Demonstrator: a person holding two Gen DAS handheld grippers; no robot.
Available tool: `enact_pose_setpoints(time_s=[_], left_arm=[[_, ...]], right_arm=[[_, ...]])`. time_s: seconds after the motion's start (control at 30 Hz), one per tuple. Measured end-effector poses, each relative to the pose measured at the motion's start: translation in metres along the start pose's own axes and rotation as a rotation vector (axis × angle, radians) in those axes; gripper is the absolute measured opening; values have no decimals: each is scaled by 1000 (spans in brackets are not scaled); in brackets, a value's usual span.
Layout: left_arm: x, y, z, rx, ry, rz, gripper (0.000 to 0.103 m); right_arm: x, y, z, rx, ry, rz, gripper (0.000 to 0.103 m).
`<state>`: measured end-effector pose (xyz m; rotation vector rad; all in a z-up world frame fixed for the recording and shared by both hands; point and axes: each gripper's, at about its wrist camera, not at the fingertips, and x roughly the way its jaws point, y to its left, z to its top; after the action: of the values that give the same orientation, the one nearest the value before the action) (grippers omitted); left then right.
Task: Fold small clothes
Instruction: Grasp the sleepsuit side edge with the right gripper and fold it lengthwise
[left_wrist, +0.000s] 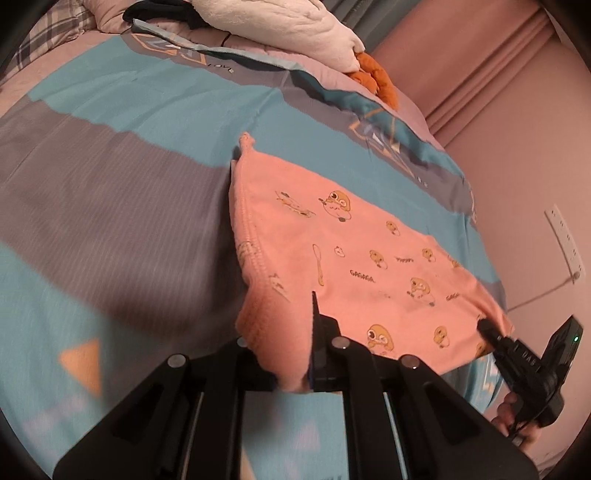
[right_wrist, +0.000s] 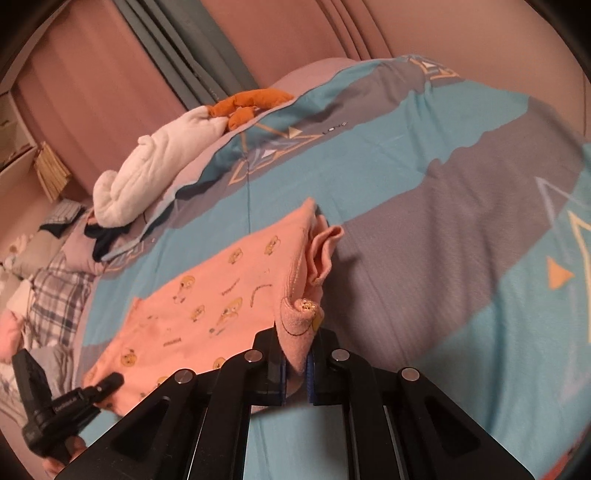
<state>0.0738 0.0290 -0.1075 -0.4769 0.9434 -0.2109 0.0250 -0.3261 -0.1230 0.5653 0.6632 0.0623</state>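
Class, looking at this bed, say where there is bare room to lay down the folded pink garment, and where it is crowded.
Free: the grey and teal striped bedspread left of the pink cartoon-print garment, and the teal band beyond it. Crowded: the bed's head, where the white plush toy with orange feet and dark clothes lie.

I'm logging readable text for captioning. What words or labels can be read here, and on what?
"GAGAGA": printed among the cartoons on the pink garment.
"LOVE": on the bedcover, beside a triangle motif.
Lettering on the right tongs and the left tongs: too blurred to read.
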Motion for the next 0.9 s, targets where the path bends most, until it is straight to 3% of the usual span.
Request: enact_pose_setpoints(time_s=[0.33, 0.63, 0.73, 0.83, 0.9], left_arm=[[-27, -8, -52, 32, 35, 17, 10], [-1, 8, -71, -2, 116, 69, 17], [-4, 7, -69, -2, 119, 67, 22], [-11, 8, -68, 9, 116, 90, 34], [-19, 13, -69, 4, 110, 103, 48]], right_arm=[[-31, -10, -16, -6, 6, -28, 8], [-17, -11, -21, -5, 38, -95, 8], [-14, 2, -16, -50, 25, -111, 8], [-17, 16, -10, -93, 1, -96, 8], [-20, 31, -5, -141, -17, -65, 8]])
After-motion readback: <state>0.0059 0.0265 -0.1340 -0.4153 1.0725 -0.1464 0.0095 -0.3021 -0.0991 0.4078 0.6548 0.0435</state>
